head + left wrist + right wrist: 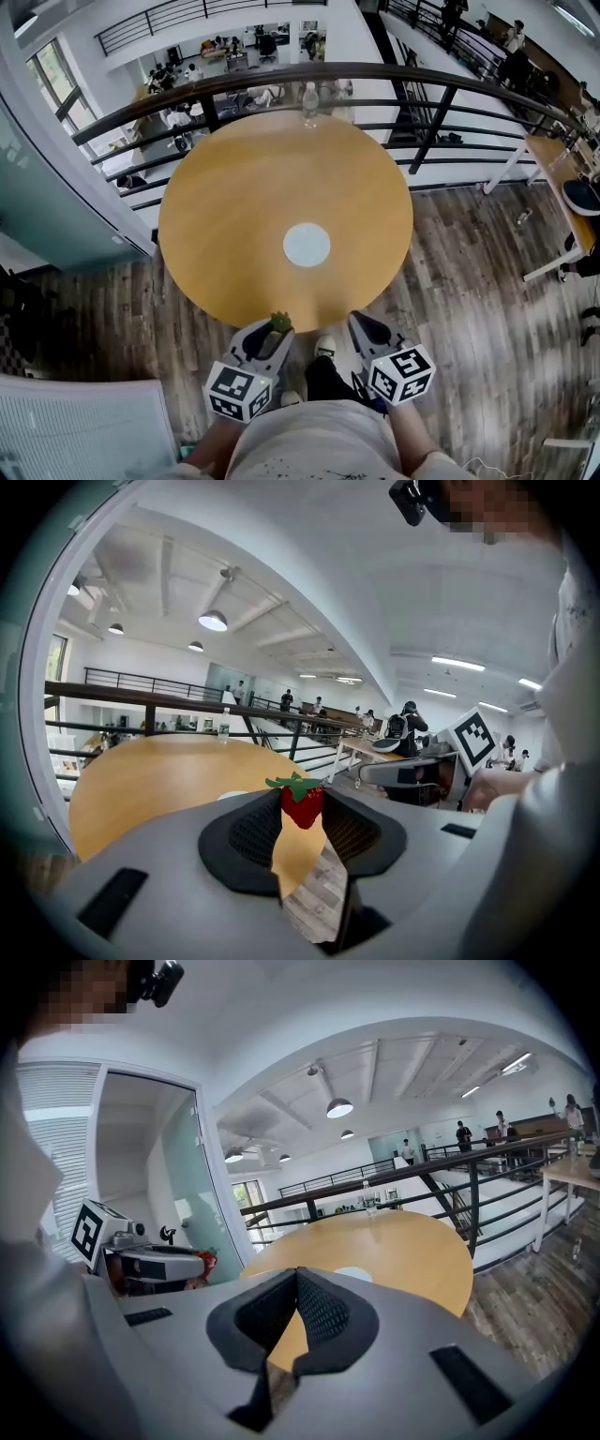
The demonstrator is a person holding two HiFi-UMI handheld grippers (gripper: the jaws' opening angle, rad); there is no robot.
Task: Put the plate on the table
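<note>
A black metal railing with a curved top bar (pixel 281 80) crosses the far side. Just on its near side stands a clear plastic water bottle (pixel 310 101), upright. Beyond the railing, on a lower level, people sit at desks (pixel 173 75). Nearer than the railing lies grey-brown wood-plank floor (pixel 469 272). By the railing's right end is a wooden-topped desk on white legs (pixel 558 173), and by its left end a pale green glass wall (pixel 47 187). Well apart from the railing, on the near side, is a small red strawberry with a green leafy cap (pixel 302 803).
</note>
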